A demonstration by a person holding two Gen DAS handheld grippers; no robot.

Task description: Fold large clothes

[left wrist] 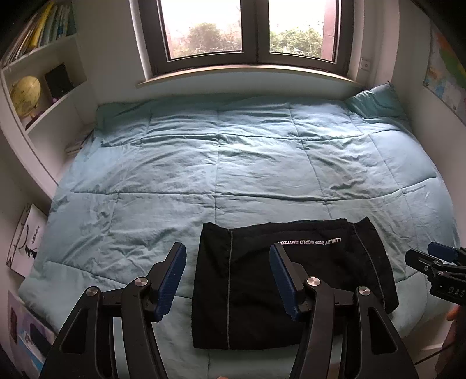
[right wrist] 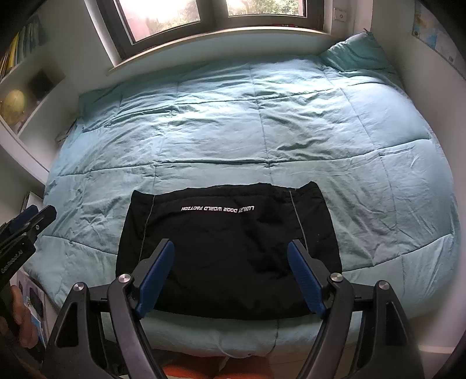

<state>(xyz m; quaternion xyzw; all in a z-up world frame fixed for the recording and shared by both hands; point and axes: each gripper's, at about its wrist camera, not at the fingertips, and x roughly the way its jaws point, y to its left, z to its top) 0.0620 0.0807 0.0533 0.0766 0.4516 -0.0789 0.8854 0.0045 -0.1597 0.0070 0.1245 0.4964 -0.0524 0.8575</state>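
Black garment [left wrist: 291, 280] folded flat on blue quilt [left wrist: 227, 163], near edge. Left gripper [left wrist: 227, 262] above it, jaws wide apart, nothing btwn. Right gripper [left wrist: 437, 259] at right edge, off the garment.

right gripper [left wrist: 437, 262] is mostly chopped off by the left view's edge; wall map [left wrist: 445, 75] too blurry to read; bookshelf [left wrist: 38, 26] titles illegible

Garment [right wrist: 230, 250] on quilt [right wrist: 262, 131], window [left wrist: 247, 29] behind
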